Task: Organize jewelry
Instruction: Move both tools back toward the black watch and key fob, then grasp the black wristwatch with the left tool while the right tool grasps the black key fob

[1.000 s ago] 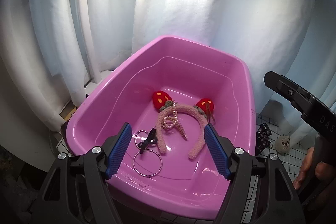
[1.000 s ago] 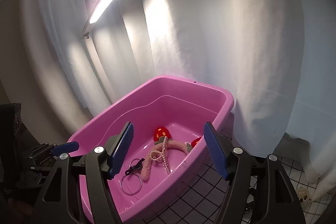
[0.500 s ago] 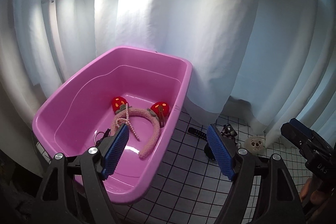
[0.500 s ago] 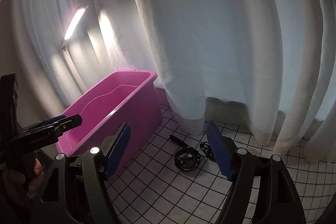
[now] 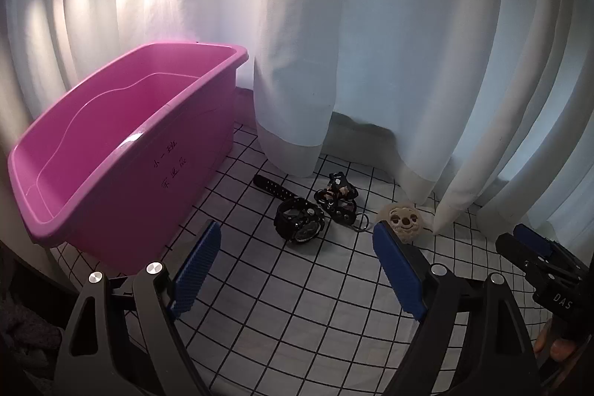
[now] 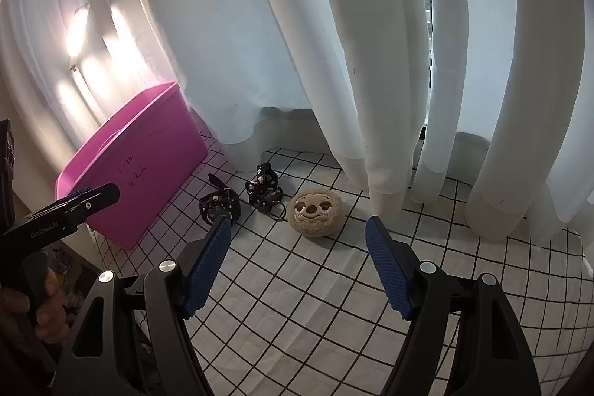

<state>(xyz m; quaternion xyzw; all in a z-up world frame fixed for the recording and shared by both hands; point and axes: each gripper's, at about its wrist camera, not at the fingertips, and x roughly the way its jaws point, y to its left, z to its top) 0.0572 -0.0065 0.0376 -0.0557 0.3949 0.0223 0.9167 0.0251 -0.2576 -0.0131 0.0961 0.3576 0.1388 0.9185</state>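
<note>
A black wristwatch [image 5: 299, 221] [image 6: 219, 205] lies on the checked cloth beside a black strap piece with a metal ring [image 5: 336, 199] [image 6: 265, 193]. To their right sits a round beige plush face [image 5: 402, 219] [image 6: 315, 212]. At the left stands the pink tub [image 5: 148, 136] [image 6: 148, 143], its floor hidden from here. My left gripper [image 5: 295, 227] hovers short of the watch, its jaws opening with nothing between them. My right gripper [image 6: 297, 221] is open and empty, in front of the plush face.
White curtains [image 5: 371, 62] hang down to the cloth just behind the items. The white cloth with a black grid [image 6: 334, 303] covers the surface. A lamp glows behind the tub [image 6: 78, 28]. A hand [image 6: 48, 299] holds the left gripper's handle.
Both grippers swung right, away from over the tub, and sank toward the cloth. The tub's contents dropped out of sight; the watch, strap piece and plush face came into view.
</note>
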